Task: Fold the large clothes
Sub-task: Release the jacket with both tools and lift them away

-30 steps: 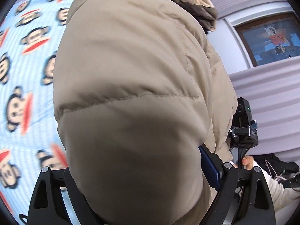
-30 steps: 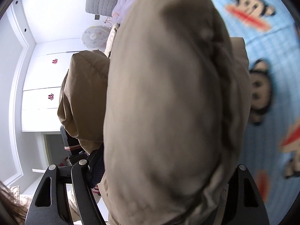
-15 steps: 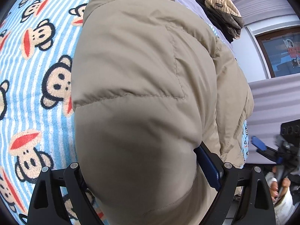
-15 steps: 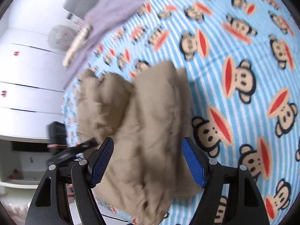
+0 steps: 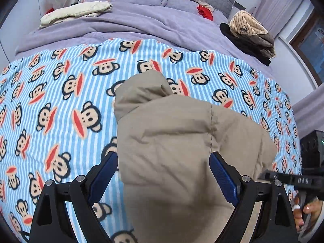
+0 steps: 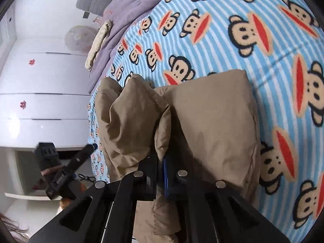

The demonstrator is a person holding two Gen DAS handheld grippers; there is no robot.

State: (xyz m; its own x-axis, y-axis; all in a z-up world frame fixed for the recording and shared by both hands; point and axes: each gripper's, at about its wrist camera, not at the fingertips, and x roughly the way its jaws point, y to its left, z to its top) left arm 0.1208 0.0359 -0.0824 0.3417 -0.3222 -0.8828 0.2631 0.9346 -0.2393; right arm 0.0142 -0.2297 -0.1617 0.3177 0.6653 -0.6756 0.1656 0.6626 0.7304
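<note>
A tan puffer jacket (image 5: 182,141) lies bunched on the blue striped monkey-print blanket (image 5: 60,101) near the bed's front edge. My left gripper (image 5: 164,174) is open, its blue pads on either side of the jacket's near end without clamping it. In the right wrist view the jacket (image 6: 212,121) lies folded in puffy lobes. My right gripper (image 6: 162,162) is shut on a fold of the jacket between two lobes. The right gripper also shows at the right edge of the left wrist view (image 5: 283,177).
A purple duvet (image 5: 141,20) covers the far half of the bed. On it lie a cream folded garment (image 5: 75,13) at the left and a stack of striped and dark clothes (image 5: 249,34) at the right. A white wardrobe (image 6: 40,81) stands beside the bed.
Both grippers lowered the jacket onto the blanket. The left gripper let go and opened. The right gripper opened half a second ago and has since shut on a fold.
</note>
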